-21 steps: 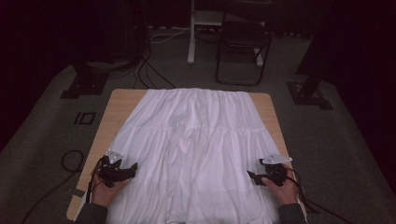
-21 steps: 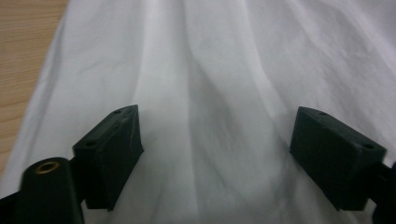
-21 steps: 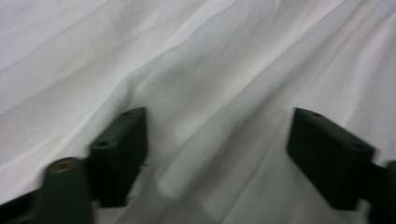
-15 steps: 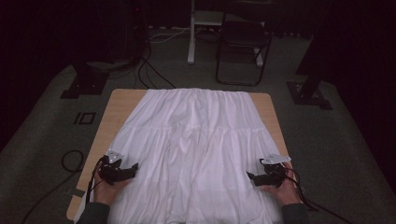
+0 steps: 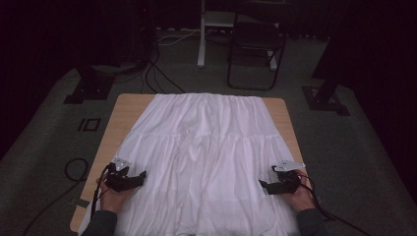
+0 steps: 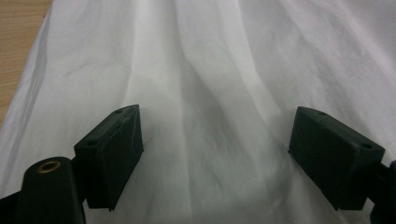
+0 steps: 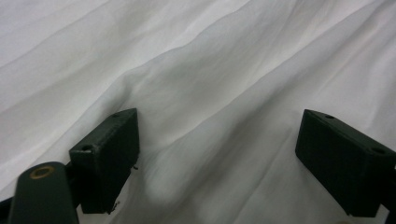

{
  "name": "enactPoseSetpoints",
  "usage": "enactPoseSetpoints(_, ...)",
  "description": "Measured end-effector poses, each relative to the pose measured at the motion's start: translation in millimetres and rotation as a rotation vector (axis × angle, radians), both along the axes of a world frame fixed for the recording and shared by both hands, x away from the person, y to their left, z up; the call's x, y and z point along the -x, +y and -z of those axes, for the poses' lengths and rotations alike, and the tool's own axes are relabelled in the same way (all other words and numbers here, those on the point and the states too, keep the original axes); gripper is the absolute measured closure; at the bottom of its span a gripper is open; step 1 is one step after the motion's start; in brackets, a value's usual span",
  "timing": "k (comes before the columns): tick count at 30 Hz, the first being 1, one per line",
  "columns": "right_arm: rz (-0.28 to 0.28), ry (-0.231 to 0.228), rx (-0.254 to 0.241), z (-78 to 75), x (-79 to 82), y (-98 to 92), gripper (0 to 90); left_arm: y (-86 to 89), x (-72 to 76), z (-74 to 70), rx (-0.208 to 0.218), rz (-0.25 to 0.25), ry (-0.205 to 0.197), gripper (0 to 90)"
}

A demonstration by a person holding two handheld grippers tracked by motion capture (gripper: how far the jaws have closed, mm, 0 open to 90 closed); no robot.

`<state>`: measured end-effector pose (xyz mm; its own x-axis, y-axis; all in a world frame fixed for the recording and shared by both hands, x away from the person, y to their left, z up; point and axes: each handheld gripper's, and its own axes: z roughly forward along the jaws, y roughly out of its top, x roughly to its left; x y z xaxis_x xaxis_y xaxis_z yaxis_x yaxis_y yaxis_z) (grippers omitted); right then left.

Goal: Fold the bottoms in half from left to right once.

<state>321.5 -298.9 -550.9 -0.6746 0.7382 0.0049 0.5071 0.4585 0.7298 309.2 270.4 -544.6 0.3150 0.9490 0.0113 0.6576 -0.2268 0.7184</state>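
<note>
Crinkled white tiered skirt [image 5: 206, 157] on pale wood table [image 5: 125, 113], each hand-held gripper wide open, empty

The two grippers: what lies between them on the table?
Between the left gripper and the right gripper lies only the white skirt, wrinkled, with nothing on it. The high view shows this.

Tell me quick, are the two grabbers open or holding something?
Left gripper: open, holding nothing, over the white cloth.
Right gripper: open, holding nothing, over the same cloth.
</note>
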Motion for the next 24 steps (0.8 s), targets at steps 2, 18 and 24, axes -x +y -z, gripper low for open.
enactPoseSetpoints(2, 0.014, -0.001, -0.003, -0.1, 0.3, 0.2, 15.1, 0.0, 1.2, -0.3, 0.002, 0.006, -0.012, 25.0)
enactPoseSetpoints(18, 0.016, 0.0, -0.004, -0.2, 0.4, 0.1, 15.1, 38.3, 20.2, -37.9, 0.003, -0.051, -0.109, 33.0)
enactPoseSetpoints(24, 0.016, -0.001, -0.004, -0.2, 0.5, 0.1, 15.2, 71.0, 18.5, -28.6, 0.015, -0.136, -0.049, 29.7)
